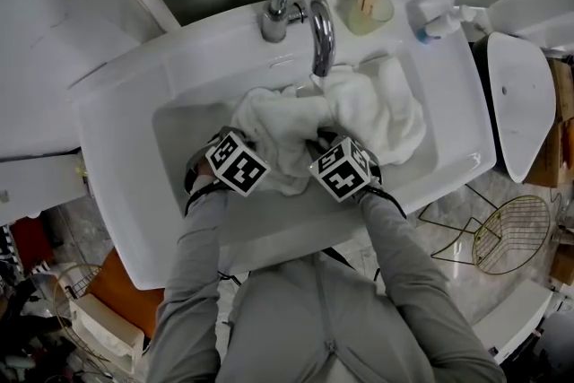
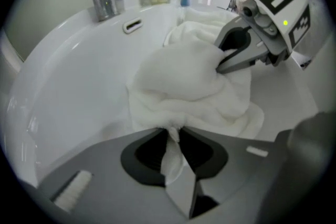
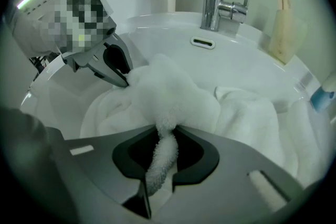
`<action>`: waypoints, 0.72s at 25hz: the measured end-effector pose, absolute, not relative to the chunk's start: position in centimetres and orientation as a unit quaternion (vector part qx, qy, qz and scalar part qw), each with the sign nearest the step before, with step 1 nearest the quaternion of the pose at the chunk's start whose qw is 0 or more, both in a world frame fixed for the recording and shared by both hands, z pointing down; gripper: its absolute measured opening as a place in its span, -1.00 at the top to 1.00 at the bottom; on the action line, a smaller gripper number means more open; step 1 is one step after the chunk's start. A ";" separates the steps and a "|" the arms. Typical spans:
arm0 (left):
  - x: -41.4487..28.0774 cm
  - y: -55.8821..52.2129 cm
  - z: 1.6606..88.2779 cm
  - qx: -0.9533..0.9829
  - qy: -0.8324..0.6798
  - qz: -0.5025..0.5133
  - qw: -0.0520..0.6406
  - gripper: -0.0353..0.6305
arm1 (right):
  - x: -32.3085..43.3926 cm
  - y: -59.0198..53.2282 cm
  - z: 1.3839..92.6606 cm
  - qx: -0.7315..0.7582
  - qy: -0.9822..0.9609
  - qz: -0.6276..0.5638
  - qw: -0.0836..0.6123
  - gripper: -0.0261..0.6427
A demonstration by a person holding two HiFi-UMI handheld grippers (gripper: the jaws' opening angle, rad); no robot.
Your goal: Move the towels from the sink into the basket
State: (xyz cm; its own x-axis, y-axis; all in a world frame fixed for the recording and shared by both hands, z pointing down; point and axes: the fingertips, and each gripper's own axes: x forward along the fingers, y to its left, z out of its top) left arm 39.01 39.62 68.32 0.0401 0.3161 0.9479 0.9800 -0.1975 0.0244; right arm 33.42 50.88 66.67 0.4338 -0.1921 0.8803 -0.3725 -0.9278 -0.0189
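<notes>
Both: left gripper, right gripper | fingers: pinching towel | towel: in sink

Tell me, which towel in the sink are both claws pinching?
The bunched white towel at the front of the pile: the left gripper and right gripper are both shut on it. The other towel, farther right, lies untouched.
</notes>
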 end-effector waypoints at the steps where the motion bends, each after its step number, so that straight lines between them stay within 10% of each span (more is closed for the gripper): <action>1: 39.2 39.6 67.7 -0.634 -0.515 -0.456 0.354 0.48 | 33.5 50.9 66.2 0.846 -0.166 0.499 0.086 0.73; 18: 39.6 34.3 54.9 -0.776 -0.405 -0.385 0.294 0.49 | 34.0 50.7 55.1 0.914 -0.158 0.367 0.071 0.73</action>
State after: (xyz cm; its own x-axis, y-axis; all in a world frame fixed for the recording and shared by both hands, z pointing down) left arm 39.58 34.27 54.94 0.3763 0.4015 0.8350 0.8544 -0.4989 -0.1451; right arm 33.96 50.69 55.06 0.6814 -0.2363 0.6927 -0.3410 -0.9399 0.0148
